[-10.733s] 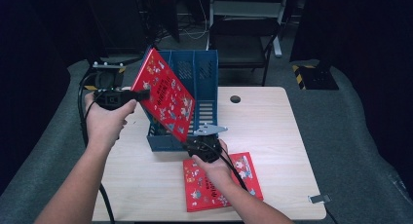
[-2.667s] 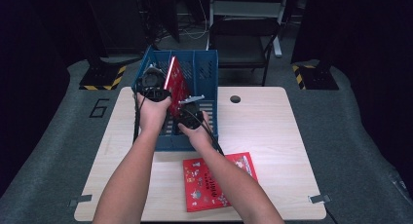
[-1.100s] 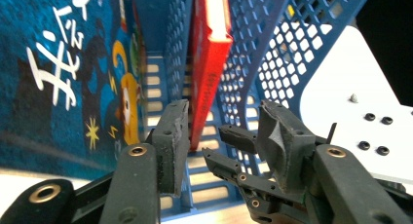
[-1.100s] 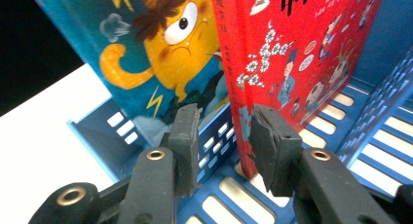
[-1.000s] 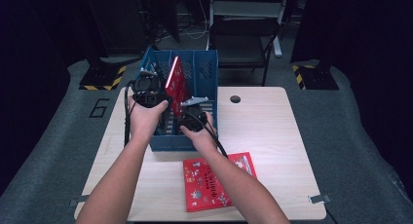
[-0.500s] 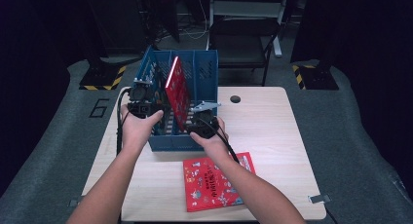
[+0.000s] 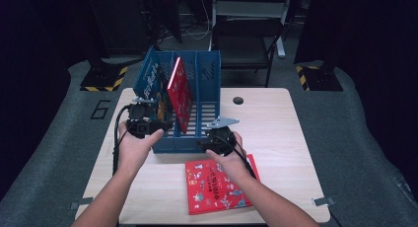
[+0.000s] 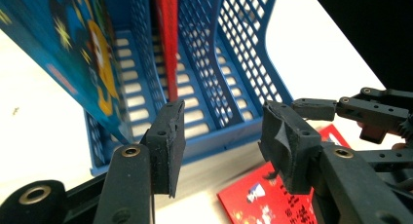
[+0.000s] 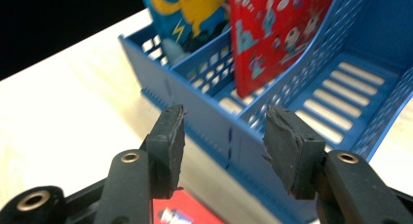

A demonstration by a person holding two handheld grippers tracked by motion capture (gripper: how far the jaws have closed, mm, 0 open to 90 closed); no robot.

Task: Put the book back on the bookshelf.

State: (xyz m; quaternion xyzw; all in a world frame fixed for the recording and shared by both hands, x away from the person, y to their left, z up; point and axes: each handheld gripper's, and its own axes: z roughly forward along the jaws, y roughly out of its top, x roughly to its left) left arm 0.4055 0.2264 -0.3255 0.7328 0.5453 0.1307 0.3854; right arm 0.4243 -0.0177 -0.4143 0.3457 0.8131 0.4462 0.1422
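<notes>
You have two books filed already: the blue book (image 7: 152,84) leans in the leftmost slot of the blue file rack (image 7: 197,138), and the red book (image 7: 180,93) stands upright in the slot beside it, touching neither gripper. What is left, by my reading, is the second red book (image 7: 219,185), which lies flat on the table (image 7: 276,123) just in front of the rack (the two right-hand slots look free for it). Your left gripper (image 8: 221,136) hangs at the rack's front left corner with its jaws about half apart and nothing between them. Your right gripper (image 9: 221,141) sits at the rack's front edge, just above the lying book; its jaws have just been opening and stand apart, with only the rack's front wall beyond the gap.
</notes>
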